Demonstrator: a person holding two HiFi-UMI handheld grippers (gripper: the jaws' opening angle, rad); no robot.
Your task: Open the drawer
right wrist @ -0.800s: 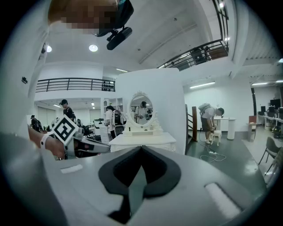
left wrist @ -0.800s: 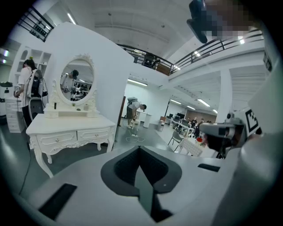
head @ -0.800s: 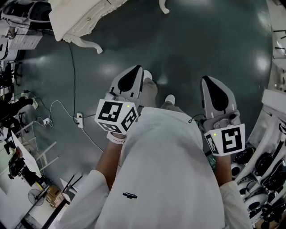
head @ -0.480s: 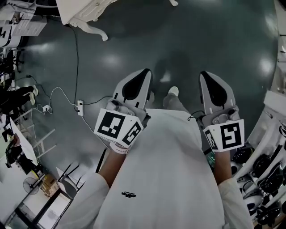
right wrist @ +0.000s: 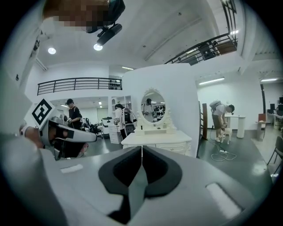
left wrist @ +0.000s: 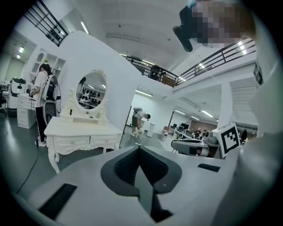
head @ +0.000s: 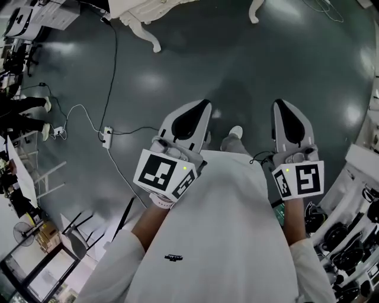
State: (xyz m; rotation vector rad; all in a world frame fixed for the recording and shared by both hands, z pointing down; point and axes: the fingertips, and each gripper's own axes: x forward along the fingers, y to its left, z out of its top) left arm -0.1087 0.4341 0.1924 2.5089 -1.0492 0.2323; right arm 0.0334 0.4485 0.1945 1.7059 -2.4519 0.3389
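A white dressing table with an oval mirror stands some way ahead across the floor. Two drawers sit side by side under its top, both closed. The right gripper view shows the same table and a drawer front just past the jaw tips. My left gripper and right gripper are held out in front of the person's body, well short of the table. Both are shut with nothing between the jaws.
A white cable and a power strip lie on the dark floor to the left. Racks with equipment line the right side. Several people stand in the room, one beside the table, another bending at the back.
In the head view the table and floor have slid right and down while the person walks. Both grippers have stayed shut in front of the body.
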